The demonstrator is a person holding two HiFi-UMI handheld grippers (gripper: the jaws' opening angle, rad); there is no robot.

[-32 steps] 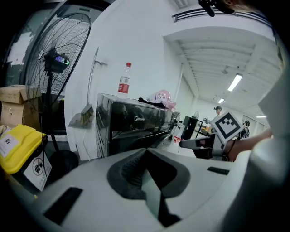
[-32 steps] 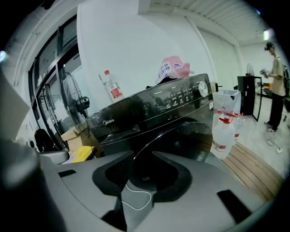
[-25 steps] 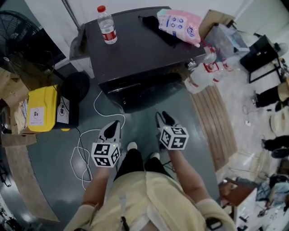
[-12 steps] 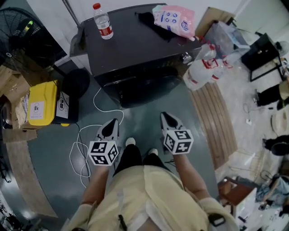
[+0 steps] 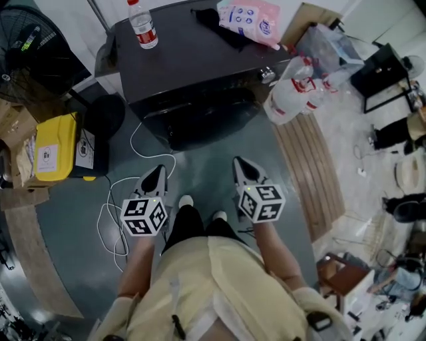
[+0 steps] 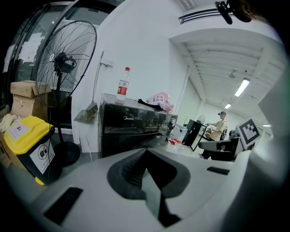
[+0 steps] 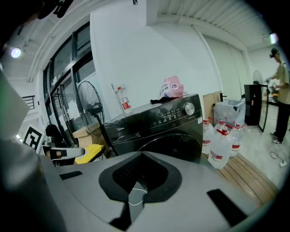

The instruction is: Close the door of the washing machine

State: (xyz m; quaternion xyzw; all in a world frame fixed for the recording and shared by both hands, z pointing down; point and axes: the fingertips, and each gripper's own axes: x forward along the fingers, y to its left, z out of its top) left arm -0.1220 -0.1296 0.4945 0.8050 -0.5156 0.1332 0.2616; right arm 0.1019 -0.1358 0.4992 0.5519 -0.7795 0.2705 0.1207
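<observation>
The black washing machine [image 5: 186, 60] stands ahead of me, and its round front door [image 5: 200, 123] lies flush with the front. In the right gripper view the door [image 7: 174, 145] is a dark circle under the control panel. My left gripper [image 5: 158, 172] hangs over the grey floor, well short of the machine, with its jaws together and nothing in them. The right gripper [image 5: 241, 164] is held level with it, also shut and empty, apart from the door. In the left gripper view the machine [image 6: 131, 124] is seen from its left corner.
A water bottle [image 5: 142, 28], a pink pack [image 5: 251, 20] and a dark cloth lie on the machine's top. A yellow bin [image 5: 54, 146] and a fan [image 5: 30, 50] stand to the left. To the right are water jugs [image 5: 289, 100] and a wooden pallet [image 5: 309, 166]. A white cable [image 5: 113, 206] trails on the floor.
The right gripper's jaws have come together. Both grippers have drawn back from the machine, which now sits higher in the head view.
</observation>
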